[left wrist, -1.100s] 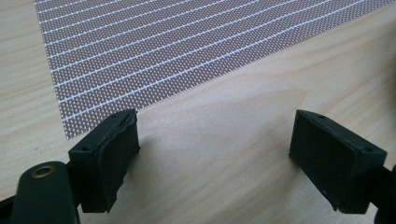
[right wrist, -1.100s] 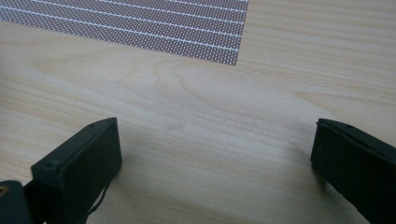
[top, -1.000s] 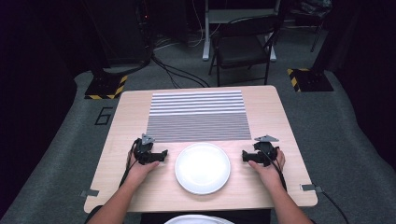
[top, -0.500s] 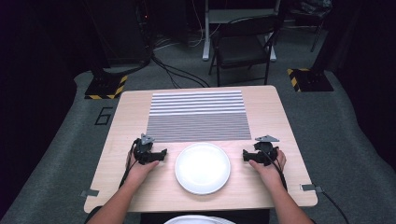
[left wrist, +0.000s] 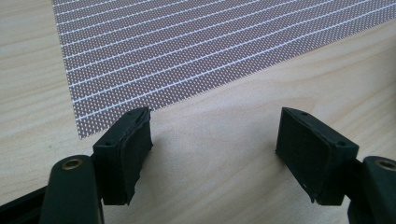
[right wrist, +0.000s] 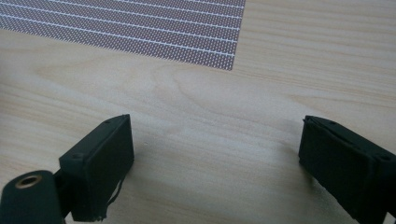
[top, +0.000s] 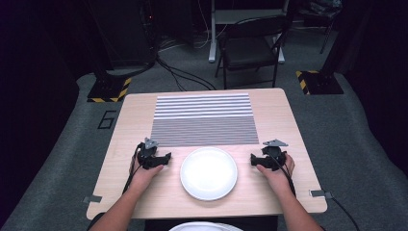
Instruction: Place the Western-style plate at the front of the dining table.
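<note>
I have the left gripper (top: 166,157) resting on the table (top: 288,120) at the lower left of the high view and the right gripper (top: 253,159) at the lower right, each with its jaws spread wide around nothing but bare wood. The white plate (top: 209,173) sits between them, just beside both and untouched. The striped mat (top: 202,119) lies above it toward mid-frame.

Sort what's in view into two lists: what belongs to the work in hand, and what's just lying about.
In hand:
white plate, between the two grippers
striped placemat, just beyond it
left gripper, open, empty
right gripper, open, empty

Lying about:
folding chair behind the table
cables on the floor
</note>
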Motion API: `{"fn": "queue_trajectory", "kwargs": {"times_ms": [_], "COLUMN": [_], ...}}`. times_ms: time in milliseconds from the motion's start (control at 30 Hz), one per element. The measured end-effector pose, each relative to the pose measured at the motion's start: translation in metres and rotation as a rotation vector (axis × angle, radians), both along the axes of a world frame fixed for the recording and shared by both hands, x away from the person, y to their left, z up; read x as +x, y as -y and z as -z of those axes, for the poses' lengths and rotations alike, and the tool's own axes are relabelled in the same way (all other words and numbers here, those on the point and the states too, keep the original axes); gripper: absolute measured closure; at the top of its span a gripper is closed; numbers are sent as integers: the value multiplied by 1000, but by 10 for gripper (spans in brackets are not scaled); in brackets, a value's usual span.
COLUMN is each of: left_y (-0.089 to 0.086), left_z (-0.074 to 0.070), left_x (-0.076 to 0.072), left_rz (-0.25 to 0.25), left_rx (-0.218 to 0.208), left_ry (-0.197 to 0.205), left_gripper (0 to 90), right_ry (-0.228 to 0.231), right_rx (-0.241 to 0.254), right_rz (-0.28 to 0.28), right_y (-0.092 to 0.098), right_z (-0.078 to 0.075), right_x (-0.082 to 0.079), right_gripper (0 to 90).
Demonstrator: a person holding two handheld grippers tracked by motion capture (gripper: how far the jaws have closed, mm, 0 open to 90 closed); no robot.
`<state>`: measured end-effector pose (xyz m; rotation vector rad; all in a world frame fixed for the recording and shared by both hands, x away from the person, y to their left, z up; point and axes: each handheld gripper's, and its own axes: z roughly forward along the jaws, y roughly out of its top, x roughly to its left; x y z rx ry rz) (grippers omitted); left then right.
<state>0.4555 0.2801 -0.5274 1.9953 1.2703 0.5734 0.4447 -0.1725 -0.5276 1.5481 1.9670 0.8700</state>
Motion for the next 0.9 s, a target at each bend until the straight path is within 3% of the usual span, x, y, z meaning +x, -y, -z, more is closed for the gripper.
{"fn": "queue_trajectory", "kwargs": {"times_ms": [300, 400, 467, 667, 800, 900], "left_y": [4, 2, 3, 6, 9, 9], "left_z": [-3, -7, -10, -19, -26, -32], "left_x": [-3, -4, -7, -13, -19, -21], "left_rz": [-26, -32, -37, -27, -18, -19], "left_rx": [-11, -29, -31, -55, -69, -105], "left_ry": [-9, -32, -26, -42, -36, -34], "left_gripper": [382, 404, 424, 446, 474, 485], "right_ry": [18, 21, 8, -37, -44, -36], "right_rx": [0, -2, 4, 30, 37, 50], "right_rz": [25, 33, 43, 63, 67, 62], "right_y": [0, 1, 2, -2, -6, -9], "right_z": [0, -2, -5, -11, -18, -25], "right_x": [0, -1, -3, -7, -13, -17], "right_gripper": [165, 257, 334, 388, 431, 466]}}
